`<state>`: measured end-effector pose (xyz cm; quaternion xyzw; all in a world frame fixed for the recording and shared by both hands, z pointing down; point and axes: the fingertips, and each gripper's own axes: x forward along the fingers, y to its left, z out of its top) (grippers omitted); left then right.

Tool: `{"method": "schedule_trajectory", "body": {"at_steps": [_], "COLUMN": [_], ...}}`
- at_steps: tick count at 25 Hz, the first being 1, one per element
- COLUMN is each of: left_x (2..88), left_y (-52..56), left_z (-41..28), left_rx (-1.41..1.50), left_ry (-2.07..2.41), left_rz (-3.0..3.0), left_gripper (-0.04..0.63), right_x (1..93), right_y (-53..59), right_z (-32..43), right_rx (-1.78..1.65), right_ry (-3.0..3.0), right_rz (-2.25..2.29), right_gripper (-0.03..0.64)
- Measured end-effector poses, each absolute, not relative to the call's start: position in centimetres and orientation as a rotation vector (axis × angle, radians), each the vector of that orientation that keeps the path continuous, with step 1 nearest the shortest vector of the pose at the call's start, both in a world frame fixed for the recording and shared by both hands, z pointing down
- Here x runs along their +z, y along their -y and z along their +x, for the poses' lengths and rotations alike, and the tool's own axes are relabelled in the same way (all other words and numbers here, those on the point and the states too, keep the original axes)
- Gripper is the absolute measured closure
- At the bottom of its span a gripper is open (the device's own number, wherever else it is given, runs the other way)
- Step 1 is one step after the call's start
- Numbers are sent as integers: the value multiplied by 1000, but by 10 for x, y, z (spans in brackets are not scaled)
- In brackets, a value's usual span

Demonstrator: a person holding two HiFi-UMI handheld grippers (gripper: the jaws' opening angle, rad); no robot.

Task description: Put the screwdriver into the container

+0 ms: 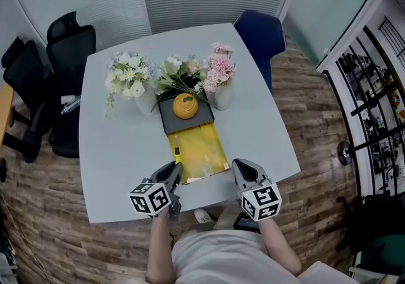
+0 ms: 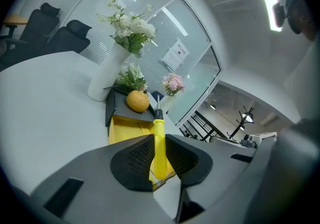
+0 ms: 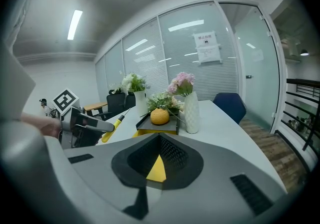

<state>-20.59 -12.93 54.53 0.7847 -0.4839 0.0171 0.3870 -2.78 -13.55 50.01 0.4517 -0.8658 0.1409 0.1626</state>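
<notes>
One screwdriver (image 2: 159,154), likely light and stiff, is pinched at its slick yellow handle by my left claw (image 2: 159,139), so it may pivot; right claw (image 3: 160,143) closed, empty.

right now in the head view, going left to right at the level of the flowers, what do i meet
black chair → white flowers → green bunch → pink flowers → blue chair

Left hand-held gripper (image 1: 174,172): grey moulded shell, black ribbed pads (image 2: 132,160).
Right hand-held gripper (image 1: 242,169): matching grey shell, black ribbed lining.
Marker cubes (image 1: 150,198): white faces, black square codes.
Clothing: pale short-sleeved top (image 1: 221,257).
</notes>
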Motion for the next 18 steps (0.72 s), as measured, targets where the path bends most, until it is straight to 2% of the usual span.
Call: {"method": "schedule_trajectory", "body": {"at_steps": [18], "left_x": [561], "left_y": [138], "left_z": [-194], "left_rx": [99], "left_ry": [1228], "left_rz": [1970], "left_gripper": [528], "right_x": [498], "right_y": [150], "right_z": [-18], "right_rx": [393], "right_ry": [2491], "right_rz": [1278], "right_gripper": [602]}}
